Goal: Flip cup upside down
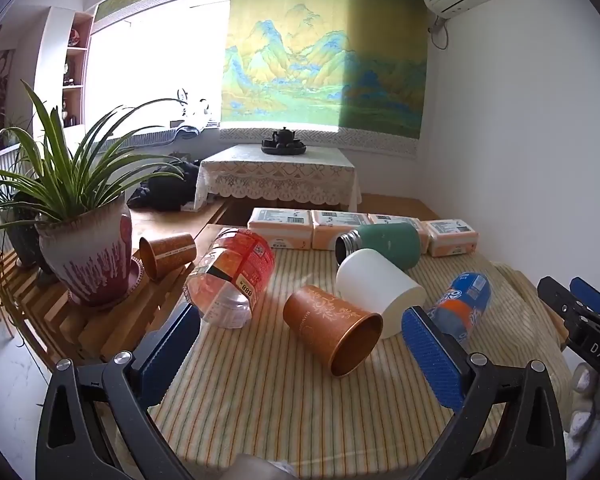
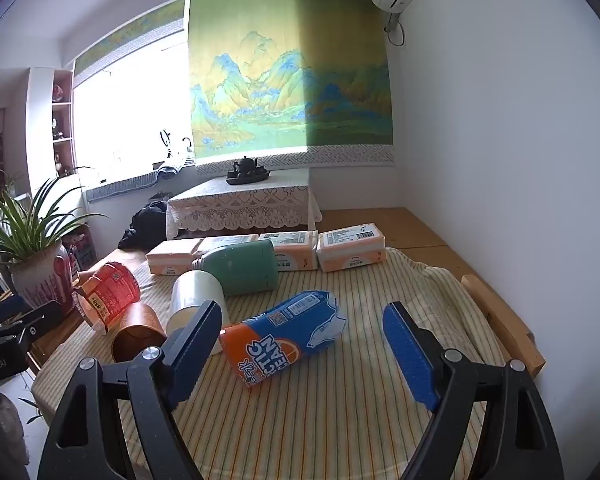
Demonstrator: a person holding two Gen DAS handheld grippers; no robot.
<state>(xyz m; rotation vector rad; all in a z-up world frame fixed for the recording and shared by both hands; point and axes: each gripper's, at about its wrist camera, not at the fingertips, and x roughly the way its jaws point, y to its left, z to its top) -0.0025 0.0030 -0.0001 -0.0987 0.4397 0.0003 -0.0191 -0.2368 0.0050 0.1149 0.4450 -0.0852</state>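
Note:
A brown patterned cup (image 1: 332,328) lies on its side on the striped cloth, mouth toward me; it also shows in the right wrist view (image 2: 138,336). My left gripper (image 1: 300,336) is open and empty, with the cup between and just beyond its blue pads. A second brown cup (image 1: 166,255) lies on its side by the plant pot. A white cup (image 1: 378,294) and a green flask (image 1: 384,242) lie on their sides behind. My right gripper (image 2: 302,340) is open and empty, low over the cloth, behind a blue-orange bottle (image 2: 284,336).
A red-labelled clear bottle (image 1: 230,276) lies left of the cup. A potted plant (image 1: 86,256) stands on a wooden slatted rack at the left. Tissue packs (image 1: 340,230) line the far edge. The right gripper (image 1: 580,320) shows at the right edge of the left wrist view.

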